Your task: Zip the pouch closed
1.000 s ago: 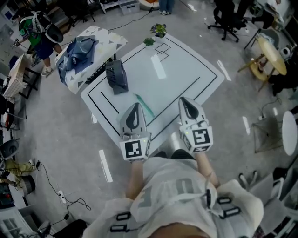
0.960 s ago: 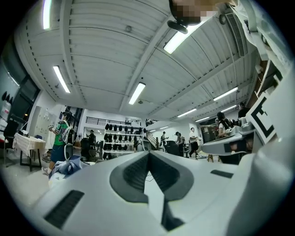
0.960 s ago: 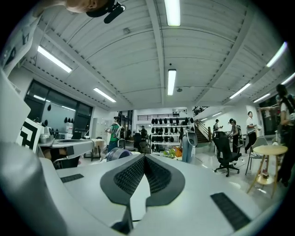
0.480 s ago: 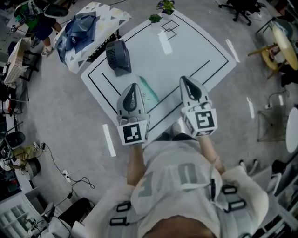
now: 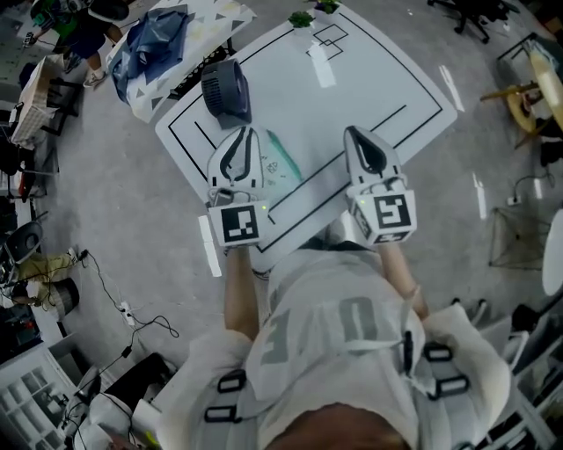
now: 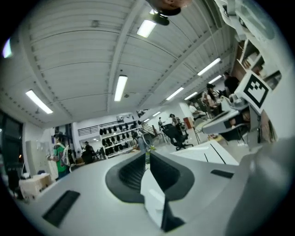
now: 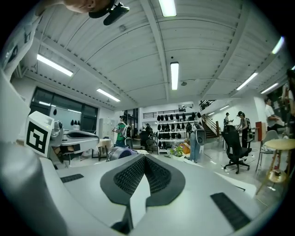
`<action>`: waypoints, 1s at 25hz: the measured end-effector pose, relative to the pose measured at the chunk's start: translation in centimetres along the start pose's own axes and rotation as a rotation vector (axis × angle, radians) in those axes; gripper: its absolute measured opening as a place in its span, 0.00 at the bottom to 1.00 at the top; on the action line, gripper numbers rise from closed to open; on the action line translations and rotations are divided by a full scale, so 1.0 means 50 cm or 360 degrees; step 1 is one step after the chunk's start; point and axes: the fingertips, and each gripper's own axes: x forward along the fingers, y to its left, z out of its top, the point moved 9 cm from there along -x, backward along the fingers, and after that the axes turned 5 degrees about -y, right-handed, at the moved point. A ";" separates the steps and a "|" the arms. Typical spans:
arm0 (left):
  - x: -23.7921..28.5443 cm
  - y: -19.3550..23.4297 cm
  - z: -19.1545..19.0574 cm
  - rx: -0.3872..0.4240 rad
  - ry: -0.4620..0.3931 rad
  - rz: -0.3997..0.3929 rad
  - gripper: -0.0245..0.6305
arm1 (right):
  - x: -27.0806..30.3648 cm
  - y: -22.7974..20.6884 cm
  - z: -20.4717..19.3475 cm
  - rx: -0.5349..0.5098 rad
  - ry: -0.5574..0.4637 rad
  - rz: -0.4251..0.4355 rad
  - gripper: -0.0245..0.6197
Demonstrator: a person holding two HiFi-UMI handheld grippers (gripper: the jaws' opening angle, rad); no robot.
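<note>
Pouch [image 5: 283,165] ungripped; left gripper [image 5: 244,134], right gripper [image 5: 355,134] jaws together, empty.

A white table [image 5: 352,105], marked with a black rectangular outline and a few shorter black lines, is seen set at a slant across the upper middle of the frame. A dark fan [image 5: 227,90] is stood near its upper left edge, and a pale green pouch [image 5: 280,163] is laid flat just below it. Small green plants [image 5: 302,18] are placed at the table's top corner.
</note>
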 end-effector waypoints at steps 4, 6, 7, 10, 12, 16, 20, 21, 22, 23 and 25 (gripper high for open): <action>0.047 0.004 -0.008 0.0456 0.0106 -0.0359 0.18 | 0.006 0.005 -0.015 0.0022 0.0024 0.0040 0.05; 0.066 0.005 -0.020 0.0695 0.0190 -0.0528 0.23 | 0.011 0.008 -0.022 0.0018 0.0060 0.0062 0.05; 0.076 0.006 -0.029 0.0806 0.0243 -0.0606 0.25 | 0.014 0.008 -0.024 0.0007 0.0064 0.0071 0.05; 0.105 0.014 -0.061 0.1091 0.0406 -0.0801 0.30 | 0.027 0.013 -0.021 0.0020 0.0010 0.0099 0.05; 0.125 0.017 -0.089 0.1277 0.0499 -0.0902 0.31 | 0.031 0.016 -0.023 0.0041 0.0014 0.0107 0.05; 0.152 0.005 -0.150 0.1561 0.0629 -0.1108 0.31 | 0.036 0.017 -0.033 0.0048 0.0054 0.0123 0.05; 0.171 -0.011 -0.220 0.1715 0.0740 -0.1287 0.31 | 0.043 0.017 -0.039 0.0061 0.0068 0.0137 0.05; 0.177 -0.014 -0.231 0.1742 0.0761 -0.1312 0.31 | 0.045 0.016 -0.039 0.0068 0.0067 0.0140 0.05; 0.183 -0.019 -0.238 0.1754 0.0777 -0.1330 0.31 | 0.044 0.015 -0.039 0.0069 0.0073 0.0142 0.05; 0.189 -0.023 -0.243 0.1755 0.0793 -0.1345 0.31 | 0.042 0.013 -0.040 0.0065 0.0088 0.0142 0.05; 0.195 -0.035 -0.250 0.1745 0.0827 -0.1380 0.31 | 0.035 0.010 -0.039 0.0058 0.0119 0.0140 0.05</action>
